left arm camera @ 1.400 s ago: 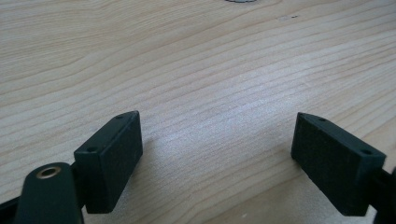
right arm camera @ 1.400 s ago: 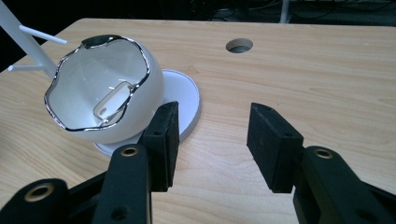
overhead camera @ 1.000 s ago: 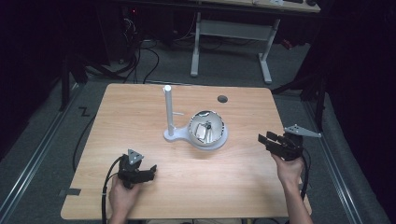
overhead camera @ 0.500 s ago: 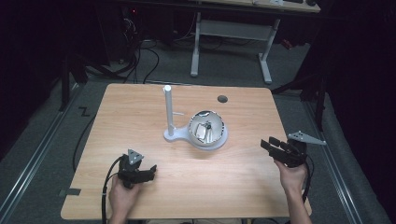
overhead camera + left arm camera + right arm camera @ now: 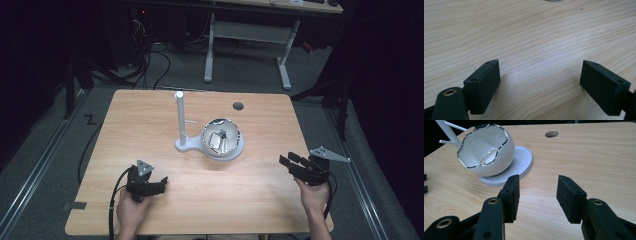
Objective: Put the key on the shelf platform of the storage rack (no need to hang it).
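Note:
A white egg-shaped bowl with a jagged silver rim (image 5: pixel 222 137) (image 5: pixel 486 157) sits on a white base with a tall white post (image 5: pixel 179 117) at the table's middle. My left gripper (image 5: pixel 161 184) (image 5: pixel 540 85) rests low over bare wood at the front left, jaws wide apart with nothing between them. My right gripper (image 5: pixel 287 164) (image 5: pixel 537 197) is held near the right edge, pointing left toward the bowl, jaws apart and empty. Something small and pale lies inside the bowl; I cannot tell what it is.
The wooden table (image 5: pixel 150 125) has a round cable hole (image 5: pixel 238 106) at the back right. A cable trails from each gripper off the front edge. Beyond the table stand a white desk frame (image 5: pixel 247 35) and floor cables.
My right gripper has dropped lower and drifted toward the front right edge, and now lies more level. The left gripper has stayed put.

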`<state>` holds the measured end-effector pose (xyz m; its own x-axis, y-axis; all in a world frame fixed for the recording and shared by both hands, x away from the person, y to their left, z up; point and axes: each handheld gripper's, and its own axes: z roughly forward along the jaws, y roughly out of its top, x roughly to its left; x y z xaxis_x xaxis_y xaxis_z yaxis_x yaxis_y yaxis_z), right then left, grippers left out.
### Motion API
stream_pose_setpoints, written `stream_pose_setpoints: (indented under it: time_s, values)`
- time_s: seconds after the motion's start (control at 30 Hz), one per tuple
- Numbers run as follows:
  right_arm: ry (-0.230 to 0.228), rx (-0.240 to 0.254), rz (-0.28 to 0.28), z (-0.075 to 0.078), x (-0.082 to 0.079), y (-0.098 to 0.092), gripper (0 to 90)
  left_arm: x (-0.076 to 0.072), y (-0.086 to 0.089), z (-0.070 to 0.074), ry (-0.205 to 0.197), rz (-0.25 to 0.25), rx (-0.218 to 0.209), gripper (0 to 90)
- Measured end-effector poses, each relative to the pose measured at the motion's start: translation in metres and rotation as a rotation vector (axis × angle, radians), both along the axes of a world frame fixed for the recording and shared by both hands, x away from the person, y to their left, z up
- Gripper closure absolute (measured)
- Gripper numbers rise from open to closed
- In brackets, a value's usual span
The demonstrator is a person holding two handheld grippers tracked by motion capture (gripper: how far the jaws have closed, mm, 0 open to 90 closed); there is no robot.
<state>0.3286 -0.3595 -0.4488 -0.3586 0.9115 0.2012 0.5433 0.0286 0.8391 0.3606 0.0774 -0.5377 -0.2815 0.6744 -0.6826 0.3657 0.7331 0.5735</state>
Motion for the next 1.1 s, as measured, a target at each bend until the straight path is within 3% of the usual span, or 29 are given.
stream_pose_setpoints:
  time_s: [1.1]
  values:
    - [0.055, 0.027, 0.045, -0.033, -0.01, 0.02, 53.9, 0.0, 0.0, 0.0, 0.0, -0.001, 0.001, 16.8]
